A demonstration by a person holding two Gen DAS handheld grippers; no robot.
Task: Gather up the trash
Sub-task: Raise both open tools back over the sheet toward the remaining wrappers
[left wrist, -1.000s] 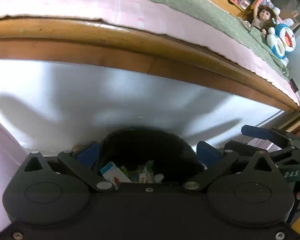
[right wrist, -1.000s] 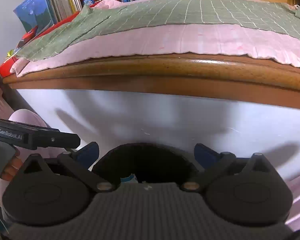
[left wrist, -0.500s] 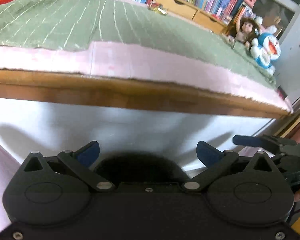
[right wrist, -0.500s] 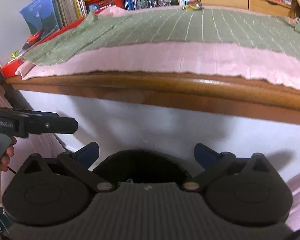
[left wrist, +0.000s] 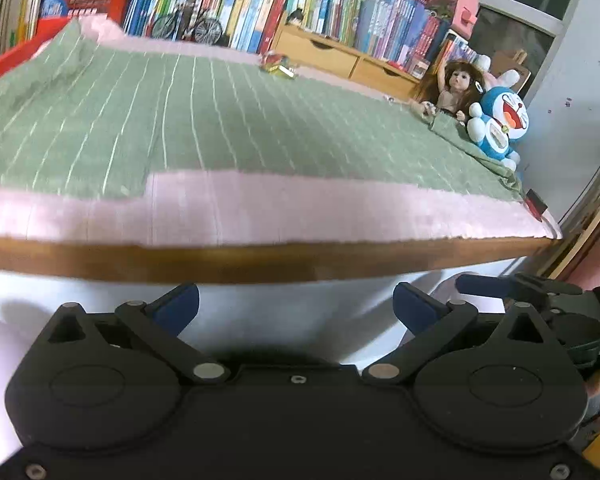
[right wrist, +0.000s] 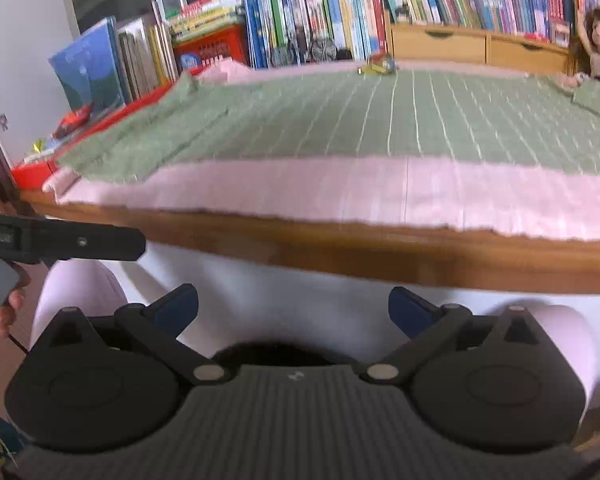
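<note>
A crumpled red and yellow wrapper (left wrist: 277, 65) lies at the far edge of the green striped blanket (left wrist: 204, 120), in front of the bookshelf; the right wrist view shows that wrapper (right wrist: 379, 65) too. My left gripper (left wrist: 296, 307) is open, low in front of the bed's wooden edge (left wrist: 260, 262), with nothing between its blue fingertips. My right gripper (right wrist: 293, 307) is open too, at the same height, and holds nothing. A black bin rim (right wrist: 276, 351) peeks just above the right gripper's body. The wrapper is far from both grippers.
A doll (left wrist: 452, 88) and a blue plush toy (left wrist: 500, 122) sit at the bed's far right. Books (left wrist: 300, 4) and wooden drawers (left wrist: 336, 60) line the back. A red tray (right wrist: 32, 168) edges the bed's left. A hand (right wrist: 8, 308) holds the left gripper's handle.
Both grippers have risen from over the black bin to the level of the bed's edge, so the blanket and the wrapper have come into view. The bin's contents have dropped out of sight.
</note>
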